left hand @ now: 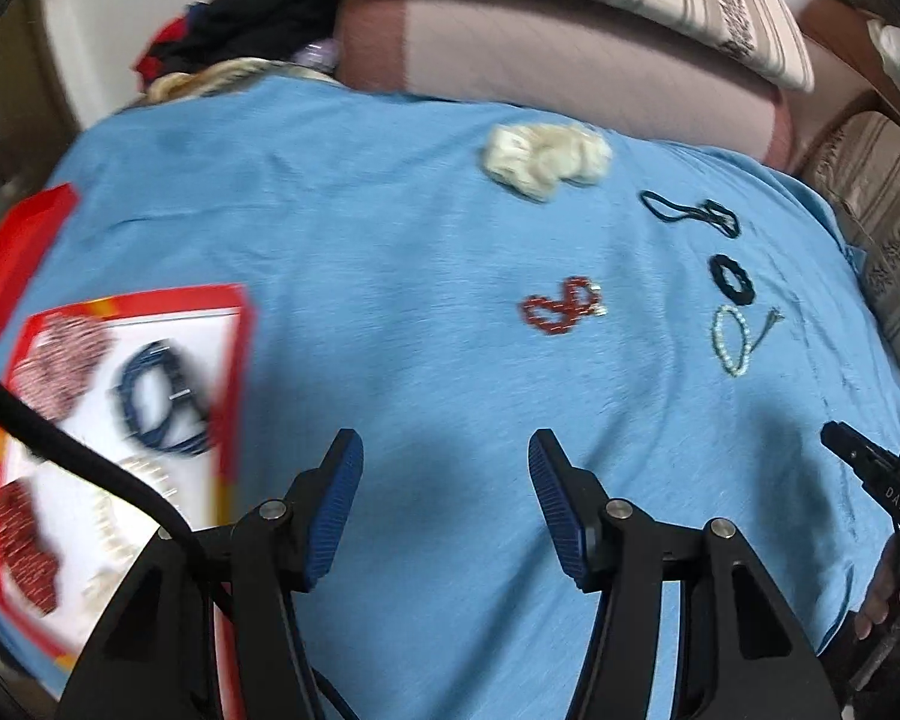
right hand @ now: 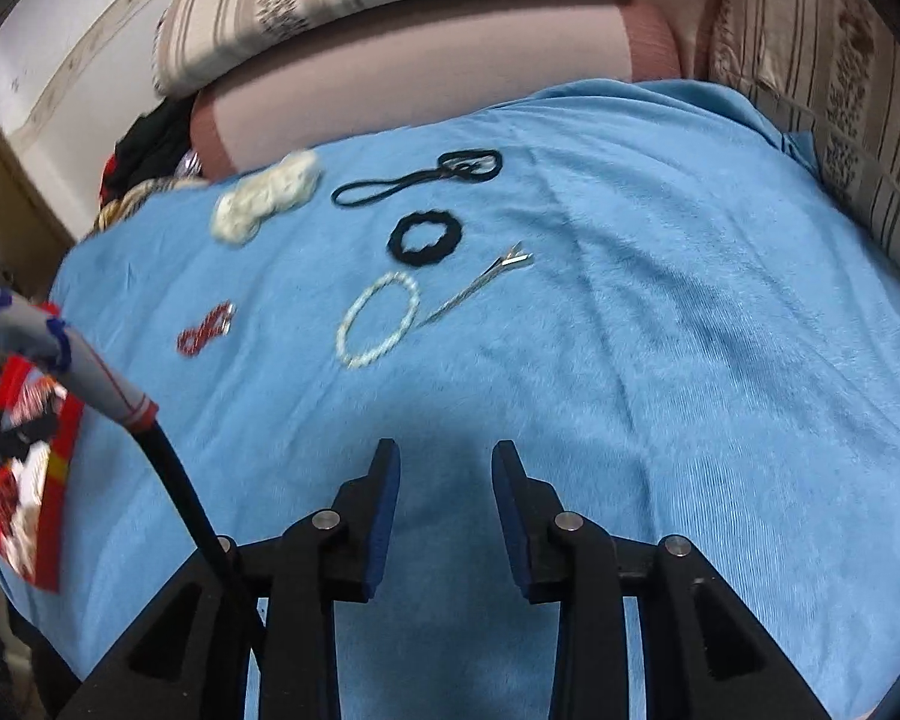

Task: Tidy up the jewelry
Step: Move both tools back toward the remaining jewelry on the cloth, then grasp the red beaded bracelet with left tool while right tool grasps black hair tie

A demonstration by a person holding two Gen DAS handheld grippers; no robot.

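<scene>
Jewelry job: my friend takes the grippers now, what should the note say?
Left gripper: open, empty.
Right gripper: open, empty.
Done: blue bead necklace and other beaded pieces lie in the red-rimmed box at the left.
Left on the blue cloth: red bead bracelet, pale bead bracelet, hair clip, black scrunchie, thin black bands, cream scrunchie.

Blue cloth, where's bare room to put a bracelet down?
The blue cloth is bare right of the white bead bracelet and hair clip, and ahead of both grippers. It is crowded around the black scrunchie and red bracelet.
</scene>
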